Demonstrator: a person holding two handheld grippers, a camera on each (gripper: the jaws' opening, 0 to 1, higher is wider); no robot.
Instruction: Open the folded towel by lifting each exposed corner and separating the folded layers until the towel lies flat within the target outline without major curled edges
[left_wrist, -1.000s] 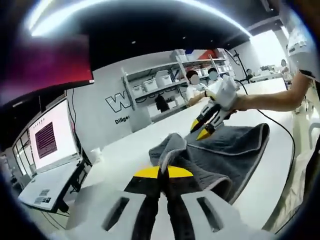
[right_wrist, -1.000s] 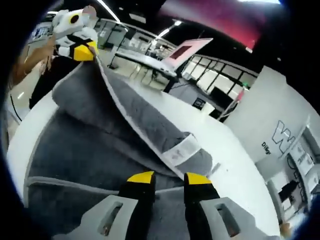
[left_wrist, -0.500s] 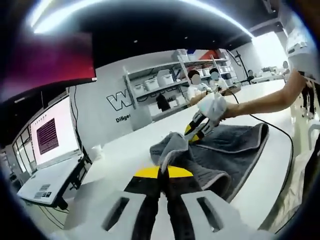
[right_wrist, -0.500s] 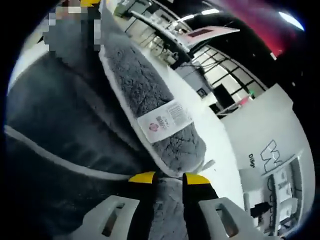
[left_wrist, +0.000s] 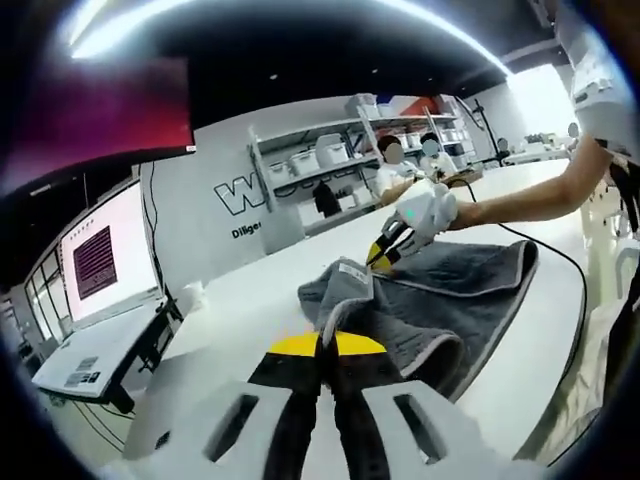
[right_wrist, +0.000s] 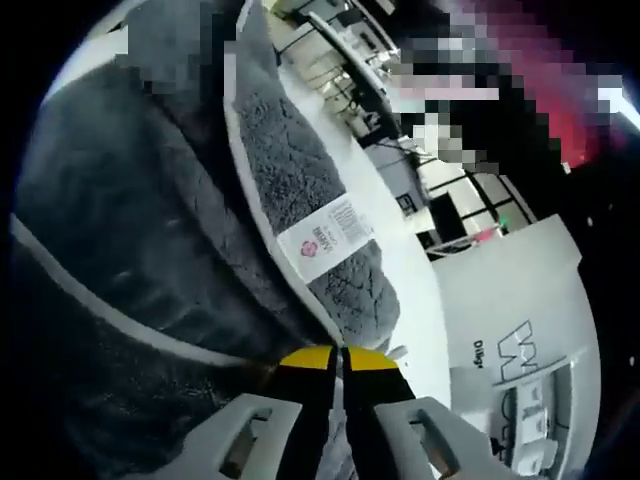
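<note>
A grey towel (left_wrist: 450, 300) with a pale border lies rumpled and partly folded on the white table (left_wrist: 250, 295). At the bottom of the left gripper view, my left gripper (left_wrist: 325, 346) is shut on a raised towel corner that runs straight into its yellow tips. Farther off, my right gripper (left_wrist: 384, 252), held by a hand, meets the towel's folded ridge near the white label (left_wrist: 349, 268). In the right gripper view, the right gripper (right_wrist: 338, 359) has its jaws together on the towel (right_wrist: 120, 250) edge, just below the label (right_wrist: 325, 238).
An open laptop (left_wrist: 95, 330) stands at the table's left end. A black cable (left_wrist: 565, 255) trails over the table beyond the towel. Shelves with bins (left_wrist: 330, 160) and seated people line the back wall. The table edge runs near the right.
The right gripper's jaws, apart before, have come together on the towel edge, and it has slid along the ridge toward the label. The left gripper keeps its hold, unmoved.
</note>
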